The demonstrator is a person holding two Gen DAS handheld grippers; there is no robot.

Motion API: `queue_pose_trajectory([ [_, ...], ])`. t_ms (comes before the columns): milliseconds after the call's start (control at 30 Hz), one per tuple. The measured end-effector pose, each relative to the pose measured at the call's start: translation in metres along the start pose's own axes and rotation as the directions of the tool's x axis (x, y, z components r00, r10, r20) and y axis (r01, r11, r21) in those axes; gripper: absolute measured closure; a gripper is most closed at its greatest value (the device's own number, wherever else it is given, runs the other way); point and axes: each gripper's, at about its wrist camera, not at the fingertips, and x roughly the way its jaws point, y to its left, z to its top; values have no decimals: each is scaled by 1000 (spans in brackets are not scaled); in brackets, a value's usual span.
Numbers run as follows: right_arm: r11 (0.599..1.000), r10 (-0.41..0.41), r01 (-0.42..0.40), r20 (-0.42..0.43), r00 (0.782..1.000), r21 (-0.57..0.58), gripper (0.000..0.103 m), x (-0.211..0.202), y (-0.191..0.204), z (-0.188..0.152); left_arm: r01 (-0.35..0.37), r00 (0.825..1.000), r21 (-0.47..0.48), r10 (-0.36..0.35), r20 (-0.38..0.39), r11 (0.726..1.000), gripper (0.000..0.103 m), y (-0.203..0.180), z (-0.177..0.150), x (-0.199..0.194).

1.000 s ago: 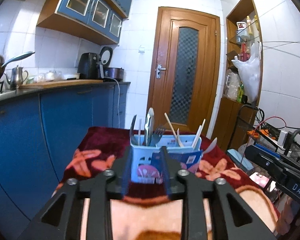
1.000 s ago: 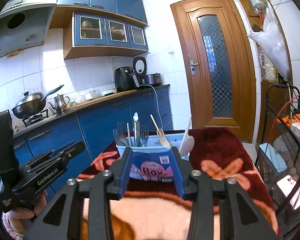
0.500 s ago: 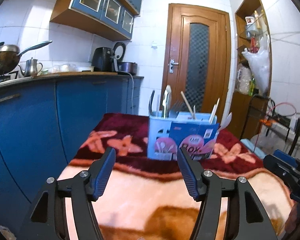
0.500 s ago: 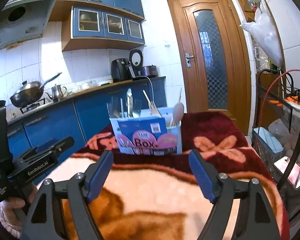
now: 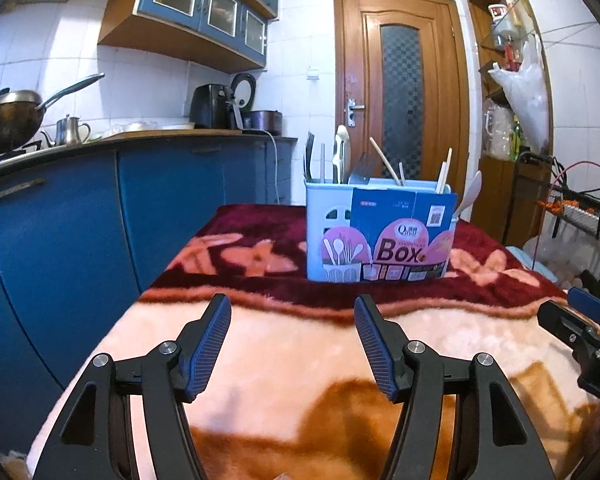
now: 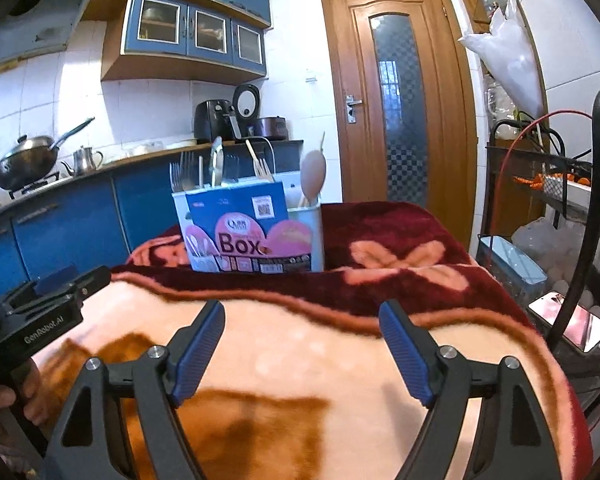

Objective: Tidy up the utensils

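Observation:
A light blue utensil box with a blue and pink "Box" label stands upright on the dark red far part of the blanket. It also shows in the right wrist view. Forks, a knife, chopsticks and spoons stand in it. My left gripper is open and empty, well short of the box. My right gripper is open and empty, also back from the box. Each gripper shows at the edge of the other's view.
A floral blanket covers the table. Blue kitchen cabinets with a wok and kettle run along the left. A wooden door is behind. A wire rack with cables and a phone stand at the right.
Both grippers let go of the box, opened wide and drew back toward the near edge of the table. The box stays upright on the blanket.

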Motion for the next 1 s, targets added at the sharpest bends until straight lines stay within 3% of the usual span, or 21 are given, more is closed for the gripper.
queue_pose_trajectory([
  [1000,999,21,-22,11,1000,49,21,-3,-5,-3,-17,1000,-11,17,-22,1000,37,-1,-6,6],
])
